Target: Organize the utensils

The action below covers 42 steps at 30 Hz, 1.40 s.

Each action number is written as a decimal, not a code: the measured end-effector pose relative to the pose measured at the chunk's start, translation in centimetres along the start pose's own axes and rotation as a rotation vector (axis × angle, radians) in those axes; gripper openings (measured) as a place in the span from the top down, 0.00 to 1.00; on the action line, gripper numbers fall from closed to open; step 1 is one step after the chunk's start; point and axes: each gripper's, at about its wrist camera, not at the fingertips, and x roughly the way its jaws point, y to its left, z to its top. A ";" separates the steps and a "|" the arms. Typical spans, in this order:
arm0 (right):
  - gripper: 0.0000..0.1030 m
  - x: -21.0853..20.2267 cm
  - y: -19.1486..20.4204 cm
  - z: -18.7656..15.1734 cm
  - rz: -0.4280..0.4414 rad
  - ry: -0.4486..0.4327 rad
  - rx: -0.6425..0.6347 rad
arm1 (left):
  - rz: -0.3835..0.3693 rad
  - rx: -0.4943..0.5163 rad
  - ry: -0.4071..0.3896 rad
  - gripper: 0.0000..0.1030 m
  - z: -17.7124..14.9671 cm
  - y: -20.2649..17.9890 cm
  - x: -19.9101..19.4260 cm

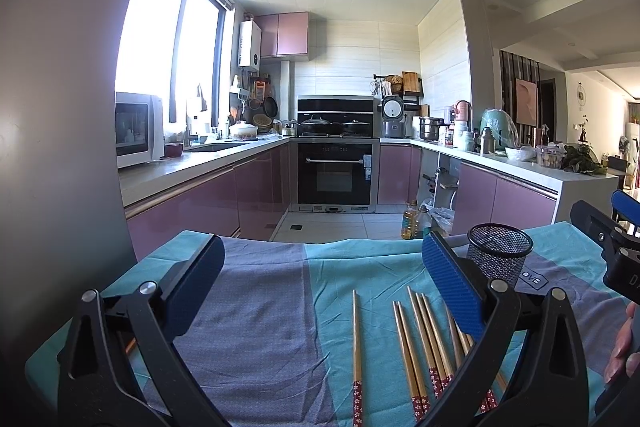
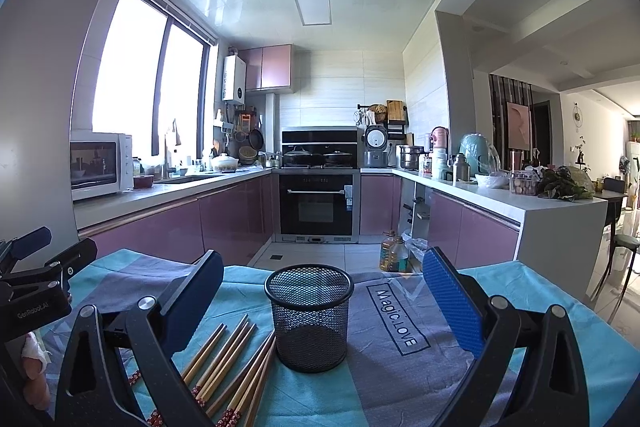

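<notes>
Several wooden chopsticks (image 1: 416, 343) with red patterned ends lie on the teal and grey cloth (image 1: 256, 307). My left gripper (image 1: 320, 287) hovers open over them, nothing between its blue pads. A black mesh holder (image 1: 500, 253) stands upright just behind its right finger. In the right wrist view the same mesh holder (image 2: 309, 315) stands empty in the middle, with the chopsticks (image 2: 232, 367) fanned at its left. My right gripper (image 2: 322, 301) is open around the space in front of the holder, touching nothing. The left gripper's body (image 2: 32, 287) shows at the far left.
The cloth-covered table ends at its far edge (image 2: 360, 267) above the tiled kitchen floor. Oil bottles (image 2: 394, 251) stand on the floor beyond. Counters with purple cabinets and an oven (image 2: 318, 203) lie further back. A hand (image 1: 624, 347) shows at the right.
</notes>
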 end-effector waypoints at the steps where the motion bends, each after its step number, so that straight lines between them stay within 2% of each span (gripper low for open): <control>1: 0.06 0.0 -0.1 0.0 0.000 0.000 0.000 | 0.000 0.000 0.000 0.05 0.0 0.0 -0.1; 42: 0.06 -0.1 -0.2 -0.3 0.012 0.012 0.015 | 0.002 0.000 0.004 0.05 -0.1 0.1 0.1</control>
